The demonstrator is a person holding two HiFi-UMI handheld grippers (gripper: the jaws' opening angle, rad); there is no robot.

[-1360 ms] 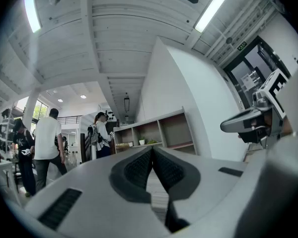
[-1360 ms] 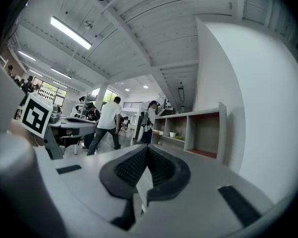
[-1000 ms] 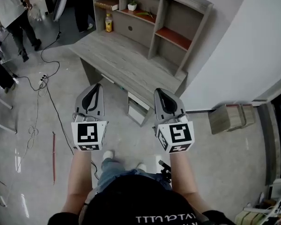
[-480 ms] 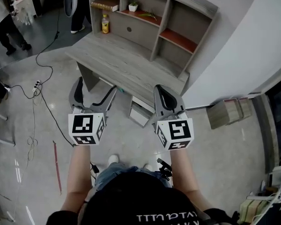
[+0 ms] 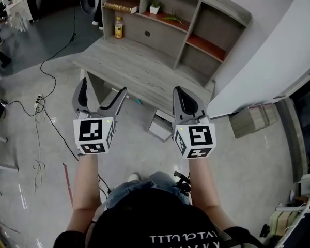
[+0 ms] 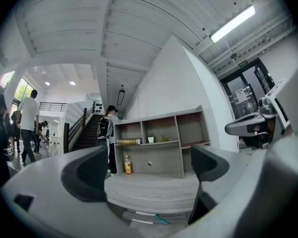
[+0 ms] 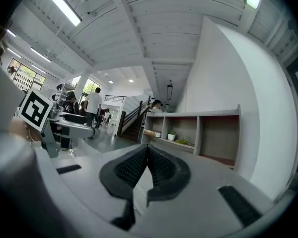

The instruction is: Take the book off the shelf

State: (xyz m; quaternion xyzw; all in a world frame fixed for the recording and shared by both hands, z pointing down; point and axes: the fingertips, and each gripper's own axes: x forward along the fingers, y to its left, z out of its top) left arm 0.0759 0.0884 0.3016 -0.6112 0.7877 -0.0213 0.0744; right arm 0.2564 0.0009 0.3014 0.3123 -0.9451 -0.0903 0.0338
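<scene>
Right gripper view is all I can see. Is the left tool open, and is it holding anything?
Observer: The left tool is wide open and empty; its jaws have just been opening.
Operator: My own jaws block the desk. Is anything standing on it?
Observer: One yellow bottle stands at the back of the desk, below the compartment where the book lies flat.
Operator: Has the left tool reached the desk?
Observer: No. The left gripper view shows the desk's front edge well ahead of that tool's jaws, with nothing touched.
</scene>
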